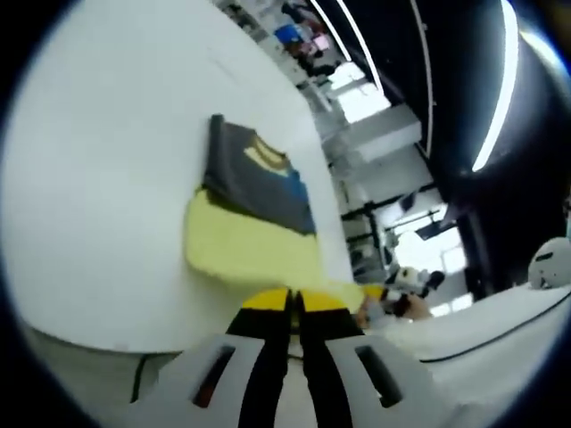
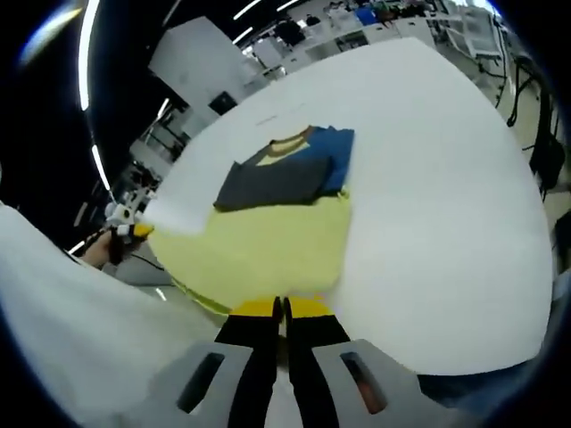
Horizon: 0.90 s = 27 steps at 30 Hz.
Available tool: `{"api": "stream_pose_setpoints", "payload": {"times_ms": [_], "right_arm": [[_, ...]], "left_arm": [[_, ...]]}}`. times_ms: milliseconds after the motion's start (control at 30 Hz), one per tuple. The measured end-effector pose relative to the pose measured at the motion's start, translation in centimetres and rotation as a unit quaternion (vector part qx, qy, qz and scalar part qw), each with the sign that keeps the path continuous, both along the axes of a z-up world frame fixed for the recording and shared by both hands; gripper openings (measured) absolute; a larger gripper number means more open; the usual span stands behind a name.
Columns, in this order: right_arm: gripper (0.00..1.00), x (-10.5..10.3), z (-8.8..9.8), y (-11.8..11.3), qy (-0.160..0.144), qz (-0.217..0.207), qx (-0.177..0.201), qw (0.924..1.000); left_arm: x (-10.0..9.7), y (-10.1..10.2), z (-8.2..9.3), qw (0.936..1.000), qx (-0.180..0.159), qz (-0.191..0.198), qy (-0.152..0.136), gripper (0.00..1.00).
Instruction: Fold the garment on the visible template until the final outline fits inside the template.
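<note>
Both the left gripper (image 1: 294, 301) and right gripper (image 2: 282, 308) pinch the yellow hem of the garment (image 2: 281, 209), fingers closed on it, the rest lying ahead on the white surface (image 2: 446, 178), apparently to fold it forward.

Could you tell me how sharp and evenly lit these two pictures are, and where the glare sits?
Left gripper view: soft and smeared, the garment blurred on the bright table; ceiling light strips glare at the right, and fisheye bends the table edge. Right gripper view: somewhat sharper on the garment, with a light strip flaring upper left and the table evenly lit.
</note>
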State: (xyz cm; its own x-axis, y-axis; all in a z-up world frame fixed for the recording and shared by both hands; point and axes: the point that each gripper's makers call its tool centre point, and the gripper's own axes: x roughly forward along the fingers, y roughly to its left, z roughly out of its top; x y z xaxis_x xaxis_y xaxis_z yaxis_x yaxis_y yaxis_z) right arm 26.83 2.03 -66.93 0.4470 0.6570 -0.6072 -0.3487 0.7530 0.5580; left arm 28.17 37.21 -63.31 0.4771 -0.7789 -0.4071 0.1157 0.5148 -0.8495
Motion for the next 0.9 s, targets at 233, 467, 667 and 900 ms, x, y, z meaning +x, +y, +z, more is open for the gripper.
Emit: {"api": "stream_pose_setpoints", "payload": {"times_ms": [233, 467, 667, 900], "right_arm": [[0.03, 2.8, 1.0, -0.6, -0.022, -0.026, 0.012, 0.9993], [0.03, 6.2, 1.8, -0.4, -0.042, -0.032, 0.018, 0.9984], [0.03, 8.4, 2.3, -0.2, -0.050, -0.035, 0.032, 0.9976], [0.03, 10.2, 2.6, 0.0, -0.055, -0.032, 0.039, 0.9972]], "left_arm": [[1.9, 0.2, 0.6, 0.9993, -0.009, 0.035, -0.008, 0.00], [3.7, 0.4, 0.8, 0.9975, -0.011, 0.068, -0.013, 0.00], [5.2, 0.7, 1.0, 0.9957, -0.017, 0.091, -0.014, 0.00], [6.8, 0.9, 1.2, 0.9937, -0.024, 0.108, -0.018, 0.00]]}}
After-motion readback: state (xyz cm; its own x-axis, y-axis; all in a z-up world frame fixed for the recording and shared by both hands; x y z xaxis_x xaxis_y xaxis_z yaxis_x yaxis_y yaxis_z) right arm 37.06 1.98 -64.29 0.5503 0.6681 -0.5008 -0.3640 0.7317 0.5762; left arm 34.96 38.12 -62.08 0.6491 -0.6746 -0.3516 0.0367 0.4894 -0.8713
